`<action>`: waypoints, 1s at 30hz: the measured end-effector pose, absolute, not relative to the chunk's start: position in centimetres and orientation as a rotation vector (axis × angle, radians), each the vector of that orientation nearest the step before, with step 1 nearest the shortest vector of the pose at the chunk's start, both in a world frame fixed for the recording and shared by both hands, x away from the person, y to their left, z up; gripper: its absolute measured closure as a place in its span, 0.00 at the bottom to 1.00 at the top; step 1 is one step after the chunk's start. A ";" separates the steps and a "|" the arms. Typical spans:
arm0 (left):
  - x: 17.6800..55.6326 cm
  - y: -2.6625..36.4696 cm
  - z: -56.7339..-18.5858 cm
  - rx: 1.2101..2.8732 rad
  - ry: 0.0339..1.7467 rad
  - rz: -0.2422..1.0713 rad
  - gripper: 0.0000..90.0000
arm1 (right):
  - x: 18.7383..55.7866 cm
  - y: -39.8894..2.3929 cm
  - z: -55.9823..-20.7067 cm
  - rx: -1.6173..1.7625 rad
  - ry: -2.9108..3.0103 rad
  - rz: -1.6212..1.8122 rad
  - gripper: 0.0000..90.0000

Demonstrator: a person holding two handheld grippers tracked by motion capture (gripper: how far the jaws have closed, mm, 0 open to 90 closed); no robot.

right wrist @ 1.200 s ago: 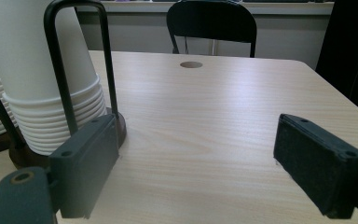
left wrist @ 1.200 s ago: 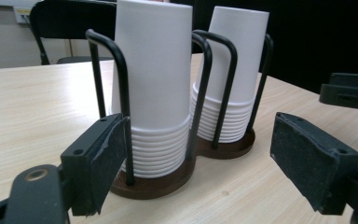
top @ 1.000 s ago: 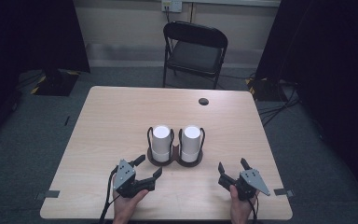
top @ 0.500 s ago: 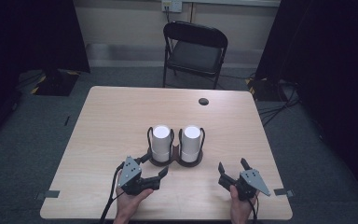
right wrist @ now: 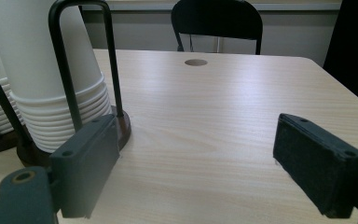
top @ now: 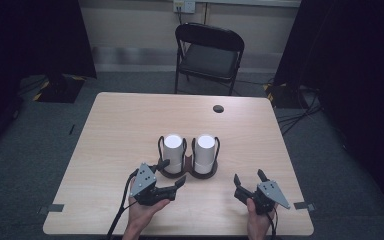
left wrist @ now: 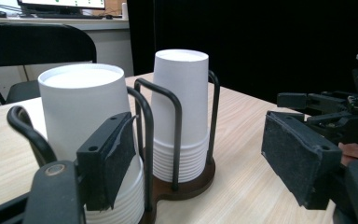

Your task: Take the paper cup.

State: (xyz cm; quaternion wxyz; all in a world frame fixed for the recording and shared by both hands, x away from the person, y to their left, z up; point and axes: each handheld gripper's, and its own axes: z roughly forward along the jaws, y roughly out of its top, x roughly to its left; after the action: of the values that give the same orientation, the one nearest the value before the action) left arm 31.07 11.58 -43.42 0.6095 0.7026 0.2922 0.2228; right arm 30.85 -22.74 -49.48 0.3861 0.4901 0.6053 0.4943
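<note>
Two stacks of upturned white paper cups stand side by side in a black wire holder on a dark base at mid-table. My left gripper is open just in front of the left stack, one jaw beside its base. In the left gripper view the left stack rises right behind the left jaw, and the right stack stands between the jaws farther off. My right gripper is open near the front right, apart from the right stack. In the right gripper view that stack is at the far left.
The light wooden table has a round cable hole near its far edge. A black folding chair stands behind it. The right gripper shows at the right of the left gripper view.
My left gripper has moved forward and to the right, up to the base of the left cup stack. The right gripper has stayed where it was.
</note>
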 end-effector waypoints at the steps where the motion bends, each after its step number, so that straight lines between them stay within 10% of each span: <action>1: 31.1 11.5 -43.4 1.627 0.671 0.512 0.28 | 30.8 -22.7 -49.5 1.248 1.541 1.258 0.15; 30: 33.2 8.9 -40.8 1.659 0.575 0.502 0.35 | 30.9 -22.7 -49.5 1.248 1.555 1.255 0.16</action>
State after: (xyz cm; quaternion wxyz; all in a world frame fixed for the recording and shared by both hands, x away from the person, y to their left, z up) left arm 33.16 8.89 -40.82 0.6113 0.7189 0.2494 0.2175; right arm 30.93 -22.69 -49.46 0.3830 0.4894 0.6097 0.4920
